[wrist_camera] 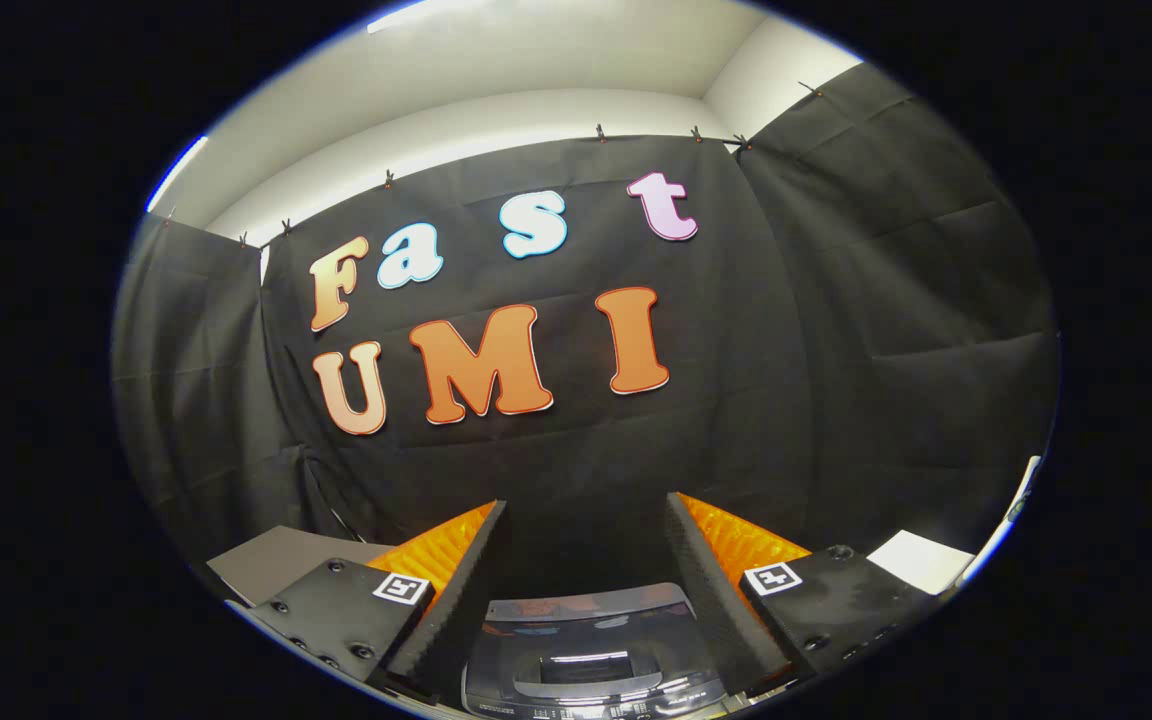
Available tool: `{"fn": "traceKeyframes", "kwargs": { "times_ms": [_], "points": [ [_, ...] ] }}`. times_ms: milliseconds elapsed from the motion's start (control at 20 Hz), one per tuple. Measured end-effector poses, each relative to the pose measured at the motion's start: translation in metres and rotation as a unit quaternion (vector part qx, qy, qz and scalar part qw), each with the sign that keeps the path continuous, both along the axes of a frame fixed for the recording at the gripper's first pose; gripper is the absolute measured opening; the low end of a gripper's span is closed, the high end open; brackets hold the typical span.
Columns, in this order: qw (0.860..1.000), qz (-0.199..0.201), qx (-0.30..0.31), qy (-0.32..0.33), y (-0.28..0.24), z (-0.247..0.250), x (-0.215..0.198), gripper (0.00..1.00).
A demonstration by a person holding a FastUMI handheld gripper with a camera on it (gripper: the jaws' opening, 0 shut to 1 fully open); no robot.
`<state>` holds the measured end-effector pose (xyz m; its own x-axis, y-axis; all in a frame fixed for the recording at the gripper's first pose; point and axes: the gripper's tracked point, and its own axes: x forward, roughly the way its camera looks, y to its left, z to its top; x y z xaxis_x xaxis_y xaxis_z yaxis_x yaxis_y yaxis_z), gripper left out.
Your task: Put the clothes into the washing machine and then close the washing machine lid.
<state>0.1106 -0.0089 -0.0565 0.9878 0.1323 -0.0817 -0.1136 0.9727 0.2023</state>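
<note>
Holding the gripper spread and empty above the washing machine between its fingers, we judge its lid rigid and glossy, best pushed flat near its front edge.

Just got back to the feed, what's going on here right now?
The hand-held gripper hangs open with nothing between its fingers, aimed toward the black cloth wall. Below and between the fingers sits the small grey top-loading washing machine, glossy lid apparently down. No clothes picked up yet.
</note>
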Motion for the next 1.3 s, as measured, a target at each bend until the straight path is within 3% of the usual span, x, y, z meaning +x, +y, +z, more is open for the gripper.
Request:
{"fn": "traceKeyframes", "kwargs": {
  "times_ms": [1300],
  "points": [
    [1.0,0.007,0.002,-0.005,0.0071,0.0031,-0.0066,0.99]
  ]
}}
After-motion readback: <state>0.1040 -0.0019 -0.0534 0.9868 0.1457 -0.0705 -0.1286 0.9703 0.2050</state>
